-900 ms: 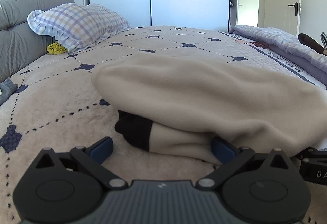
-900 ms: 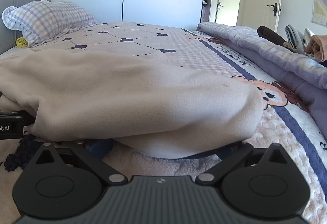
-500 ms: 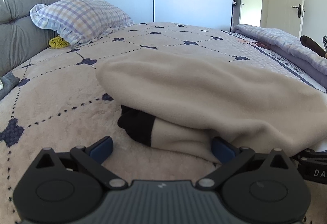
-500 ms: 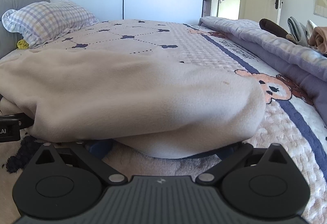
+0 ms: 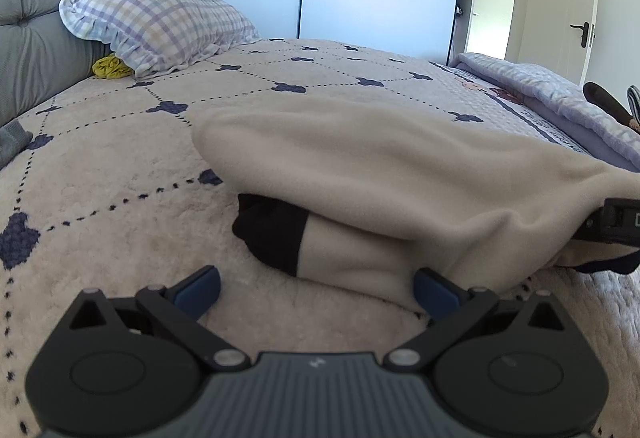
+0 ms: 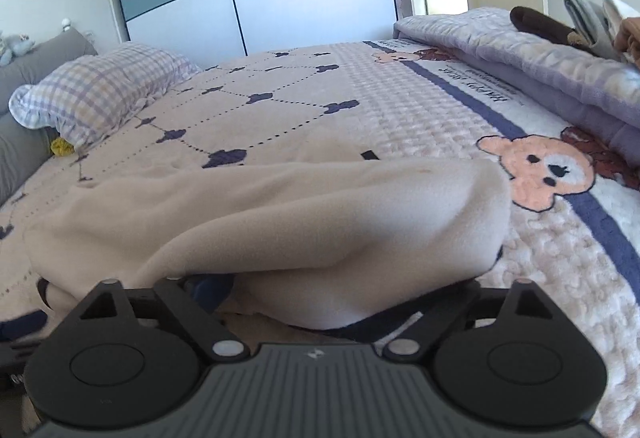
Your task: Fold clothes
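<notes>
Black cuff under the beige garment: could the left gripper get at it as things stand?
Probably yes. The black cuff pokes out from under the beige garment, just ahead of the left gripper. Its fingers stand wide apart, and only bare bedspread lies between.

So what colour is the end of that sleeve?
Black cuff, on a beige garment; clearest in the left wrist view.

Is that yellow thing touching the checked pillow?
Touching. In the left wrist view the yellow thing sits tucked under the pillow's frilled edge, which overlaps it with no gap showing between them.
</notes>
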### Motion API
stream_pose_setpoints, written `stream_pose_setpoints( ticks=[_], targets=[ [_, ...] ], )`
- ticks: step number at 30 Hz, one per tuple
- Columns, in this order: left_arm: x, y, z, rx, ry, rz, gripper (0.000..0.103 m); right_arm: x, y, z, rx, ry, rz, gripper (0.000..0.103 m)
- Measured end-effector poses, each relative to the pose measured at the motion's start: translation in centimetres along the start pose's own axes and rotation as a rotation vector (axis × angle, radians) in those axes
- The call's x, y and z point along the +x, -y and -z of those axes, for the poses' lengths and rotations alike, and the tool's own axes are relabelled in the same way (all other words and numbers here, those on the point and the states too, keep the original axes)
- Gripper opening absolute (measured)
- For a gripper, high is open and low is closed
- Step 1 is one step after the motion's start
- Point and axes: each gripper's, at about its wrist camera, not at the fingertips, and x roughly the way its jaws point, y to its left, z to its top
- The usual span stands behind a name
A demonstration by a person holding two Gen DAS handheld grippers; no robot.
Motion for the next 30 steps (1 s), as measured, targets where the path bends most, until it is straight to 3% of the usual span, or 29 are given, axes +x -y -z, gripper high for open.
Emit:
stream_pose_setpoints(
  ticks=[1, 4, 9, 13, 17, 20, 24, 25, 26, 28, 30],
  targets=[
    [0.0, 0.1, 0.0, 0.002, 0.000, -0.002, 0.103, -0.2, -0.3, -0.2, -0.004, -0.003, -0.010, 0.050],
    [0.0, 0.1, 0.0, 0.009, -0.005, -0.007, 0.103, -1.3, -0.9, -1.0, -0.005, 0.009, -0.045, 0.040],
    [0.0, -0.1, -0.1, -0.008, -0.014, 0.003, 0.103, -5.7, -1.2, -4.0, -0.017, 0.102, -0.133, 0.037],
    [0.5, 1.7, 0.0, 0.089, -0.045, -0.070, 0.103, -9.2, -2.1, -7.9, -0.041, 0.218, -0.161, 0.036],
    [0.4, 1.7, 0.0, 0.088, -0.058, -0.070, 0.103, -11.3, -1.8, -10.4, -0.024, 0.264, -0.152, 0.035],
    [0.2, 1.5, 0.2, 0.073, -0.012, -0.057, 0.103, -13.3, -1.7, -11.0, -0.055, 0.334, -0.142, 0.031],
    [0.2, 1.5, 0.1, 0.075, -0.011, -0.060, 0.103, -17.0, 0.7, -12.8, 0.081, 0.485, -0.148, 0.003],
    [0.3, 1.6, 0.1, 0.076, -0.013, -0.061, 0.103, -17.6, 1.3, -13.4, 0.108, 0.513, -0.148, 0.001],
    [0.3, 1.6, 0.0, 0.076, -0.016, -0.062, 0.103, -17.6, 1.4, -13.9, 0.092, 0.511, -0.146, 0.001],
    [0.3, 1.6, 0.0, 0.078, -0.018, -0.063, 0.103, -15.1, 0.5, -14.6, -0.017, 0.368, -0.147, 0.006],
    [0.3, 1.6, 0.0, 0.079, -0.021, -0.064, 0.103, -11.7, 0.5, -12.9, -0.055, 0.204, -0.128, 0.007]
  ],
)
